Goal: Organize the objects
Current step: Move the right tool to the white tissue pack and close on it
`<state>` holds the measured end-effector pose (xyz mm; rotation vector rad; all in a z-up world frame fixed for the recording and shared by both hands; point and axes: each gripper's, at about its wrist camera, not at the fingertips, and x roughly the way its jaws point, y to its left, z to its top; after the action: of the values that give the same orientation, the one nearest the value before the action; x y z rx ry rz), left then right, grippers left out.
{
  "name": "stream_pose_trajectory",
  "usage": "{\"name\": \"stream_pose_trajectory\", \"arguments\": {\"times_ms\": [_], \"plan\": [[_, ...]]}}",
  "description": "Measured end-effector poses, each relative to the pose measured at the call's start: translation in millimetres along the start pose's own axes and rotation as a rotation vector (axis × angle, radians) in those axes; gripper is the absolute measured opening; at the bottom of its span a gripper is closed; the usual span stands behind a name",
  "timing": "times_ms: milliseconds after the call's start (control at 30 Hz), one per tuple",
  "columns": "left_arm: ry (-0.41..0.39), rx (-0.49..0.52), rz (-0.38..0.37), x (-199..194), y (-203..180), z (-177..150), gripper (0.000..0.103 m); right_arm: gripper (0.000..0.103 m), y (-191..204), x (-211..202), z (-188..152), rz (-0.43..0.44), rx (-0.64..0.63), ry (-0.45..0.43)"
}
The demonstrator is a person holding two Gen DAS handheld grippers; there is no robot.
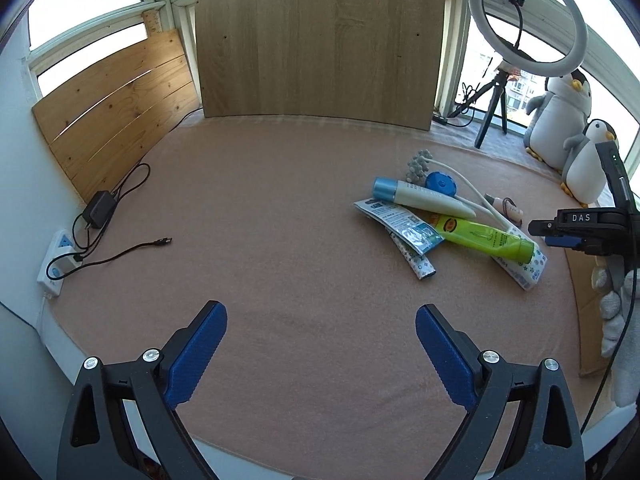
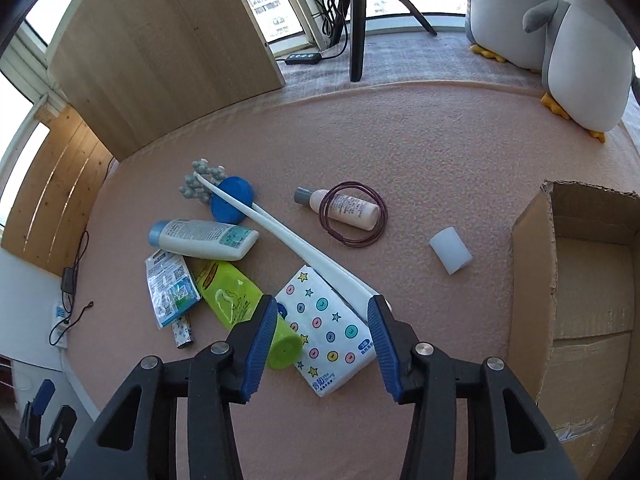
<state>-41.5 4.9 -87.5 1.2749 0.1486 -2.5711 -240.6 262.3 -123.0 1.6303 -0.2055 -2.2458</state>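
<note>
Right tongs (image 2: 322,312) hang wide open just above a white tissue pack (image 2: 326,332) printed with stars and dots, gripping nothing; their blue pads straddle the pack, the left pad over the cap end of a lime-green tube (image 2: 236,300). Beyond that tube lie a printed sachet (image 2: 170,286) and a white tube with a blue cap (image 2: 204,238). A long white massager stick (image 2: 280,232) runs from the pack's far corner across a blue round lid (image 2: 232,200). Farther right sit a small pink bottle (image 2: 344,208) inside a dark hair-tie loop (image 2: 356,214), a white foam block (image 2: 451,250), and an open cardboard box (image 2: 576,280). Left tongs (image 1: 320,312) also stand wide open and empty over bare pink desk cloth (image 1: 260,220), the pile ahead to their right.
</note>
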Motion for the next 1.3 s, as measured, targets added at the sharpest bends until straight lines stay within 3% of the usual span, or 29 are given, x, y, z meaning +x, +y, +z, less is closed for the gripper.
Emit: {"name": "stream_pose_trajectory", "arguments": {"times_ms": [300,633,900,1000,1200,1300], "plan": [[-0.007,0.019,-0.028,9,18,10,0.097,0.032,6,13,3,-0.034,0.026,0.029],[0.013,0.050,-0.095,28,23,19,0.094,0.030,22,14,-47,0.011,0.059,0.065],[0.082,0.136,-0.194,54,-15,9,0.094,0.030,27,5,-88,0.031,0.078,0.045],[0.124,0.186,-0.238,65,-36,2,0.089,0.029,28,1,-97,0.015,0.061,0.045],[0.181,0.247,-0.364,83,-75,-5,0.089,0.030,20,-13,-101,0.004,0.082,0.004],[0.230,0.257,-0.381,99,-89,-5,0.090,0.031,17,-19,-101,0.012,0.097,-0.017]]}}
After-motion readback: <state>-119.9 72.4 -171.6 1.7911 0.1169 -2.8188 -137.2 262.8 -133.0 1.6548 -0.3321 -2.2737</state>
